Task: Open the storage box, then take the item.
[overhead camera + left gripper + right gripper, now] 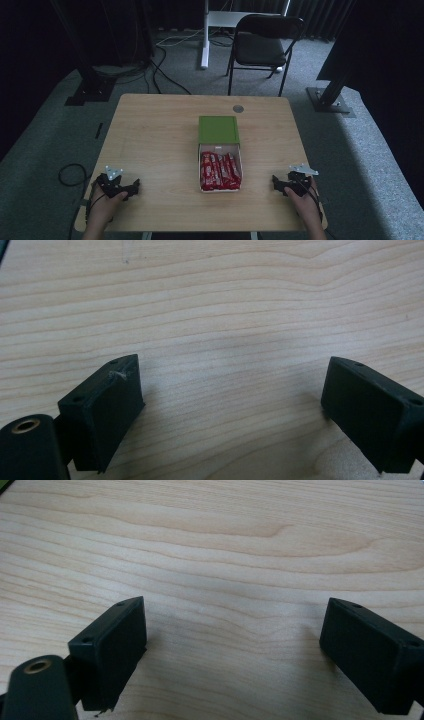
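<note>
Both the left gripper (134, 188) and right gripper (275, 183) rest spread and empty on the table (150, 130), either side of the box (220, 160) of red bars (220, 172).

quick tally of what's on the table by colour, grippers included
green: 1, the flat green box lid
white: 1, the open white box of red-wrapped bars
black: 2, left gripper and right gripper
total: 4
</note>
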Tool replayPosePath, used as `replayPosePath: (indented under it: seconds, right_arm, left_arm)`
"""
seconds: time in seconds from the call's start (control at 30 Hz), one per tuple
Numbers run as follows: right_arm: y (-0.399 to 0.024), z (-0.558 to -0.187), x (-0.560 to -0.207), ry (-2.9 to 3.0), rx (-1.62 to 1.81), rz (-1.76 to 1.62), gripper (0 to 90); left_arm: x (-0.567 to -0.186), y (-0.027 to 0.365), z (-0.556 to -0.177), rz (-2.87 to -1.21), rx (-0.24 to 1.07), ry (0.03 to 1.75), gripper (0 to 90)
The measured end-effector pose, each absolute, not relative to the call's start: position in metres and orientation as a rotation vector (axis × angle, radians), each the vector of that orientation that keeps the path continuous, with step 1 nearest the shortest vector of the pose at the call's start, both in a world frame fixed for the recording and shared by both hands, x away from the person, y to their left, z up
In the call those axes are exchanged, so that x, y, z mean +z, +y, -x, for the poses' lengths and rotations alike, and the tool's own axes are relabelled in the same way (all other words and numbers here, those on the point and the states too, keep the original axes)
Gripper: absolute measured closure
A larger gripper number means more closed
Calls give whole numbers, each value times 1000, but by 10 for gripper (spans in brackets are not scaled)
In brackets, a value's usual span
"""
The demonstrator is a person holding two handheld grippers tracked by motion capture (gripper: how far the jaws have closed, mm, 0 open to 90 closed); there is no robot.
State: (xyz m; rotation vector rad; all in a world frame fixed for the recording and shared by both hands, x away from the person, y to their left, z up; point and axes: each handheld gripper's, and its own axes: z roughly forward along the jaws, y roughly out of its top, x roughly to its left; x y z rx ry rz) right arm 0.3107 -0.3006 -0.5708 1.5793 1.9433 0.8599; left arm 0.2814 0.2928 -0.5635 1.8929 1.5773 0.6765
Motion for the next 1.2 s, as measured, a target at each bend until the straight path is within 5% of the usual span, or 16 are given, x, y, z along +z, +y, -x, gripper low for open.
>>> replayPosePath:
  seconds: [1.2]
  right_arm:
    - [-289,-309,-551,1913,891,-1599,113]
  left_arm:
    - [-564,291,-283,-1878,685,1603,78]
